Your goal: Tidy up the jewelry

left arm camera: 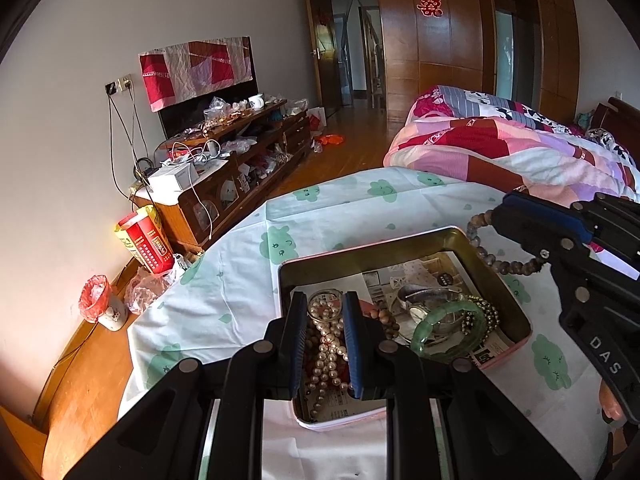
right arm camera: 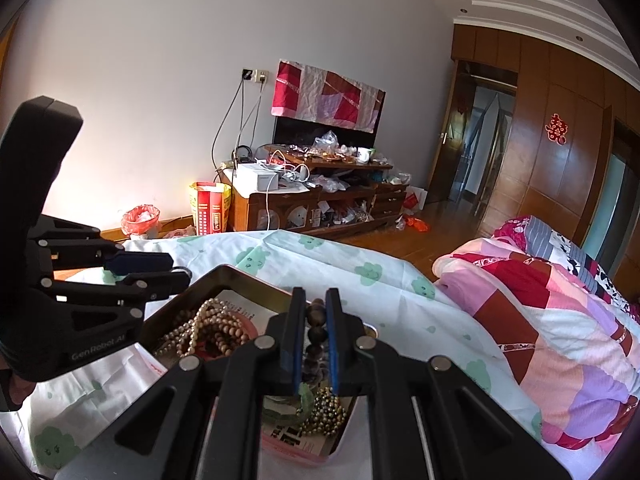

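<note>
An open tin (left arm camera: 400, 243) (right arm camera: 240, 276) with a gold inside and pink outside sits on the cloud-print cloth. It holds a pearl necklace (left arm camera: 329, 354) (right arm camera: 200, 322), a green bangle (left arm camera: 448, 334), a silver watch (left arm camera: 420, 309) and gold beads (left arm camera: 489, 314) (right arm camera: 326, 410). My left gripper (left arm camera: 325, 295) (right arm camera: 180, 271) hovers over the tin's near left part, shut on a thin silver ring-shaped bangle (left arm camera: 325, 293) (right arm camera: 185, 269). My right gripper (right arm camera: 315, 300) (left arm camera: 499, 213) is over the tin's far right corner. It is shut on a dark wooden bead bracelet (left arm camera: 508, 267) (right arm camera: 316, 334) that hangs in a loop.
The cloth (left arm camera: 248, 280) covers a table with its left edge close by. A bed with a patchwork quilt (left arm camera: 500, 148) (right arm camera: 560, 320) lies to the right. Against the far wall are a cluttered TV cabinet (left arm camera: 240, 168) (right arm camera: 320, 204), a red box (left arm camera: 146, 240) and a small bin (left arm camera: 96, 300).
</note>
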A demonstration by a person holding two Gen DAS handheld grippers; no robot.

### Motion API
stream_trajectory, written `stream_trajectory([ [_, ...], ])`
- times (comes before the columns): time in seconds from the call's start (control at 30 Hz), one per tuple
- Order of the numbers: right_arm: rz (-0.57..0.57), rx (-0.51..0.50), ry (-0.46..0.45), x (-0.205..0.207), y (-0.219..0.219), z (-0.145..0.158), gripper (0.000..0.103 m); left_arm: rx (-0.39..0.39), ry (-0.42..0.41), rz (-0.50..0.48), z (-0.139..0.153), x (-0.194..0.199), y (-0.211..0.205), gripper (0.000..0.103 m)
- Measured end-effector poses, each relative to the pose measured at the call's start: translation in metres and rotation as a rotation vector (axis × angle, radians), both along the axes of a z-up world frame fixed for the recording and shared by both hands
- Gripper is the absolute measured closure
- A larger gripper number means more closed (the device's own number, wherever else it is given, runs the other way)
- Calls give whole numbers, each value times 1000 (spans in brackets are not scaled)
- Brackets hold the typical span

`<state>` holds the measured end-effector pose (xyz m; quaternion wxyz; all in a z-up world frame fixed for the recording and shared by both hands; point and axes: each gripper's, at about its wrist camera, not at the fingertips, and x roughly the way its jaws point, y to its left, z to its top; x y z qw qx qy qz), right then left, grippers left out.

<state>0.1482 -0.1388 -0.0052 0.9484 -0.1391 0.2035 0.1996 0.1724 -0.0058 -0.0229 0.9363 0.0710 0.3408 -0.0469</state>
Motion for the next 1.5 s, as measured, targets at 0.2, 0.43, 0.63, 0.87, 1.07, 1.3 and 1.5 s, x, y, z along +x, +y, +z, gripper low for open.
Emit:
stream_trajectory([
  [0.2,-3,-4,7,6,7,-7,92,0,14,2,-6,6,-1,85],
  [0.43,-12,-25,56,20,9,-24,91,-11,36,8,-16,15,1,84],
  [0.63,-27,-31,90,19,3,-38,47,18,0,44,-18,7,0,28],
  [0.87,-113,-11,113,1,-15,-38,42,-34,-6,61,-15,-13,11,27],
  [1.07,-147,25,122,-18,-27,-34,37,-62,-9,85,-16,-35,17,27],
  [1.3,-139,45,108,-30,-25,-30,33,-54,-8,93,-19,-46,18,27],
  [1.5,-136,43,110,-32,-24,-33,33,-54,0,100,-23,-49,21,27],
])
